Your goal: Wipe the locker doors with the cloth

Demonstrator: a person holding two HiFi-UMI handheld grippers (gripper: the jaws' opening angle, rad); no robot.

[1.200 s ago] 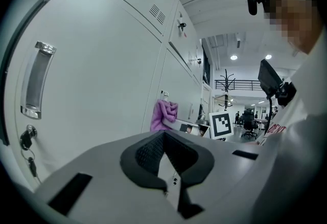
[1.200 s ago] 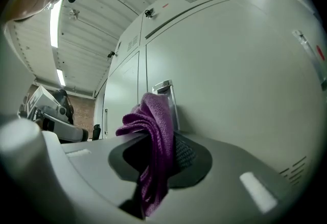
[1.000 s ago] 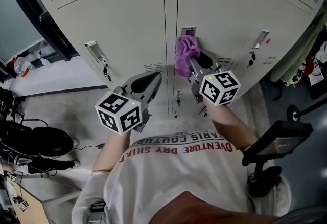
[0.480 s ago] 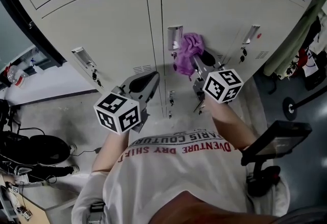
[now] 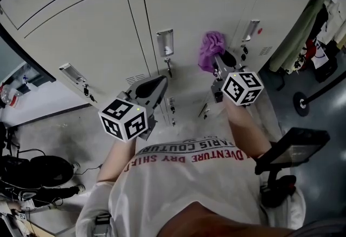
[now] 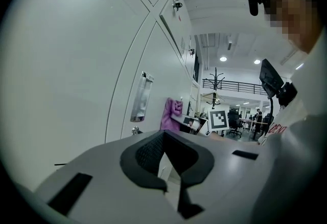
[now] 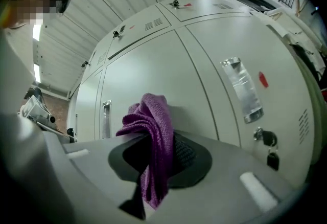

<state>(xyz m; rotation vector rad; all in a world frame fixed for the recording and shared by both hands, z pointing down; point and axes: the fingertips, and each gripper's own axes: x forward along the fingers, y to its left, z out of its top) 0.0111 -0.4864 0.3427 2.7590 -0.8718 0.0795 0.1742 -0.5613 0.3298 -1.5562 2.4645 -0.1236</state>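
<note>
Several pale locker doors (image 5: 189, 8), purple cloth (image 5: 212, 49), grey floor (image 5: 57, 133).

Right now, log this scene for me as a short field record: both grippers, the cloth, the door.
left gripper: jaws together, nothing between them
right gripper: jaws clamped on the cloth
cloth: purple, bunched, held up against the locker door
locker door: closed; cloth sits near its right edge, beside the neighbouring handle

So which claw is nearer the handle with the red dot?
Right. The right claw, holding the cloth, is beside that handle; the left claw sits further left and lower.
</note>
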